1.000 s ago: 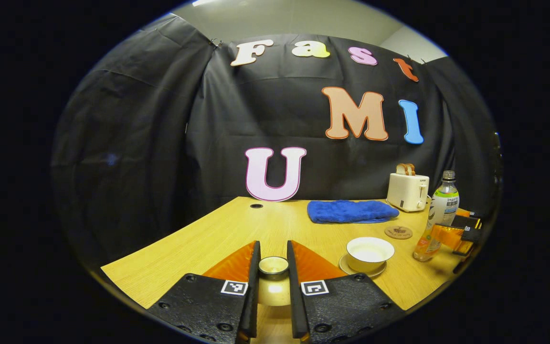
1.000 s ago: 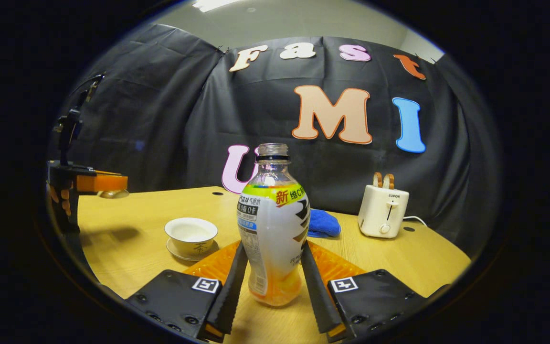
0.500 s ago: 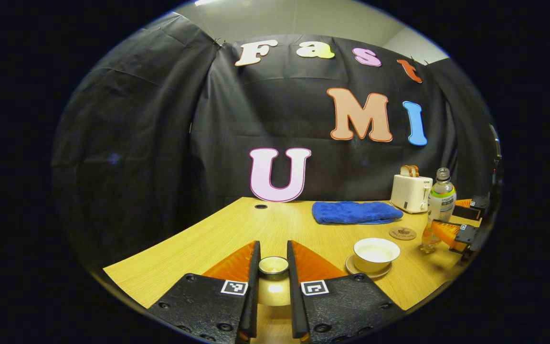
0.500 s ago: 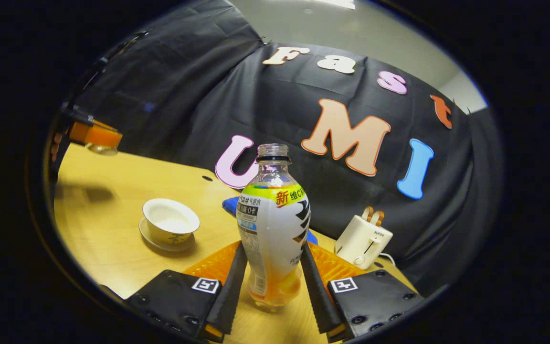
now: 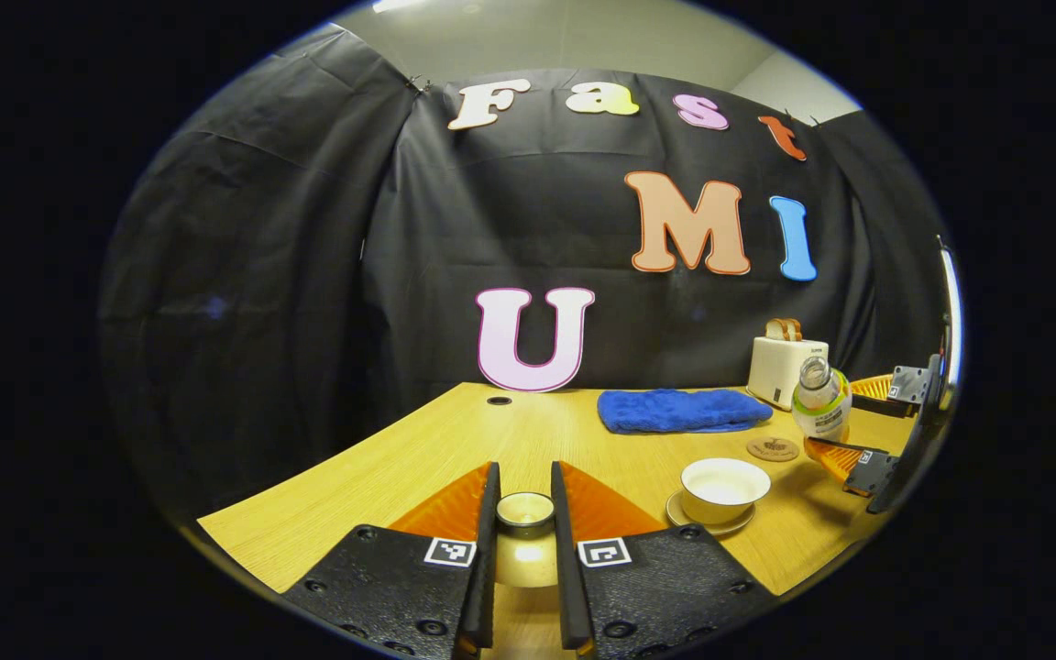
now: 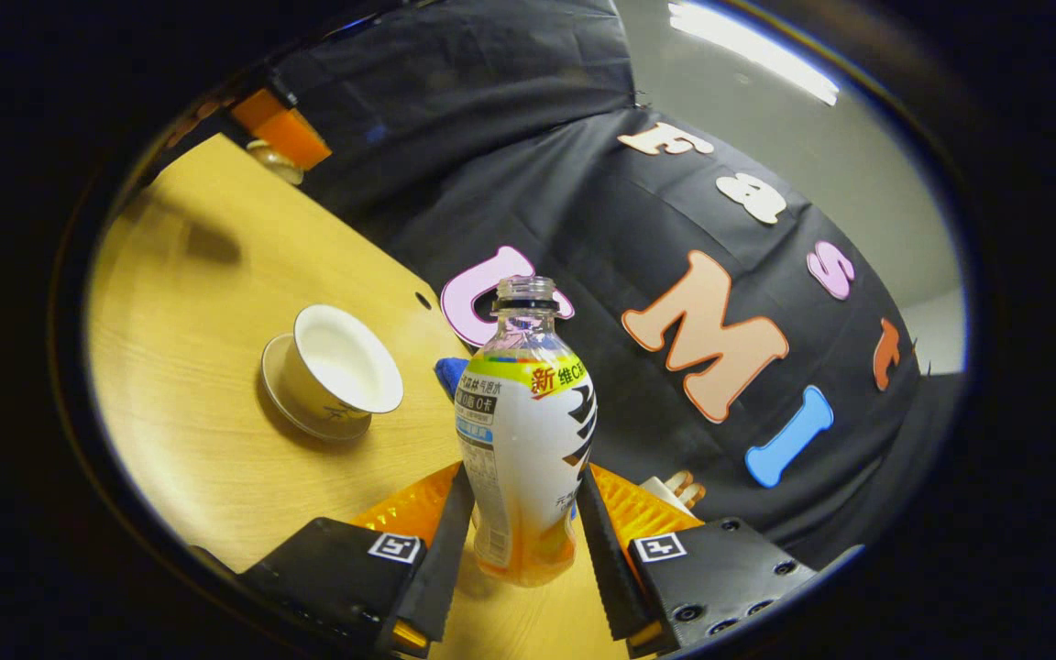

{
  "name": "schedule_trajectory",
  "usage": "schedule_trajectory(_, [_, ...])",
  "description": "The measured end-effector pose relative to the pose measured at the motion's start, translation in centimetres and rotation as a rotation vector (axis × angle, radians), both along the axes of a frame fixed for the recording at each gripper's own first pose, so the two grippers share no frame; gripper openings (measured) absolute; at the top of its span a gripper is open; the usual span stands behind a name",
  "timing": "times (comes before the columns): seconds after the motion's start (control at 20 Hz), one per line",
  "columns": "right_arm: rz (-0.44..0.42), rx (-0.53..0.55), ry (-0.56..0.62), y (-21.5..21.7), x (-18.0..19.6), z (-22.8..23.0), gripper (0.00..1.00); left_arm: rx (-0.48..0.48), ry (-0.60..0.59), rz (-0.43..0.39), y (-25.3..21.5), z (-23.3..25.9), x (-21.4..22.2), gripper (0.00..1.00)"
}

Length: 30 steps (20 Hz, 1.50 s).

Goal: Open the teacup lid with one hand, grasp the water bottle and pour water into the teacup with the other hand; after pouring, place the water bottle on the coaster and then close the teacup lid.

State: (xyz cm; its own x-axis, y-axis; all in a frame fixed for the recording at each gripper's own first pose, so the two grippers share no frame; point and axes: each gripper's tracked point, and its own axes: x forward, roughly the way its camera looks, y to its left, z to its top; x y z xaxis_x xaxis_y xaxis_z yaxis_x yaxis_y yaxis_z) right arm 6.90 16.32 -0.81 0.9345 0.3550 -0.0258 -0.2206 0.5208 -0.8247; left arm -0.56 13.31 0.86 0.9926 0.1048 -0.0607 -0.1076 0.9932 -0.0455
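The uncapped water bottle [image 6: 528,403], with orange liquid at its bottom, is off the table and my right gripper [image 6: 524,477] is shut on its lower body. In the left gripper view the bottle [image 5: 819,403] leans with its mouth toward the open teacup [image 5: 725,486], to the cup's right and above the table. The white teacup [image 6: 340,367] stands on its saucer, open, left of the bottle. My left gripper [image 5: 524,477] is shut on the teacup lid [image 5: 525,550], held above the table's left part. A round brown coaster [image 5: 773,448] lies behind the cup.
A folded blue towel [image 5: 684,410] lies at the back of the wooden table [image 5: 381,477]. A white toaster [image 5: 786,367] with bread stands at the back right, behind the bottle. A small round hole [image 5: 499,401] sits near the back edge.
My right gripper has lifted the bottle and rolled it over to the left, mouth toward the teacup. The left gripper and the lid have stayed where they were.
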Motion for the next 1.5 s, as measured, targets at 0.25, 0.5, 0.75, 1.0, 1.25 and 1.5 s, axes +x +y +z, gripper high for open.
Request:
schedule_trajectory(0.25, [0.015,-0.221,-0.061,0.6,1.1,-1.2,0.68,-0.005,0.001,0.005,0.7,-0.2,-0.4,0.26])
schedule_trajectory(0.5, [0.030,-0.359,-0.085,1.0,1.4,-2.5,0.68,-0.008,0.002,0.002,0.7,-0.1,-0.3,0.24])
schedule_trajectory(0.75, [0.055,-0.510,-0.145,1.2,1.1,-3.2,0.69,-0.006,-0.002,0.013,1.2,0.0,-0.4,0.26])
schedule_trajectory(1.0, [0.073,-0.639,-0.197,1.4,0.6,-4.2,0.69,-0.012,-0.013,0.030,1.9,0.4,-0.8,0.26])
schedule_trajectory(1.25, [0.083,-0.736,-0.242,1.5,0.1,-4.7,0.68,-0.008,-0.025,0.024,1.6,0.7,-0.8,0.25])
schedule_trajectory(1.5, [0.106,-0.806,-0.276,1.8,-0.5,-4.8,0.69,-0.018,-0.033,0.013,1.1,1.0,-0.8,0.26])
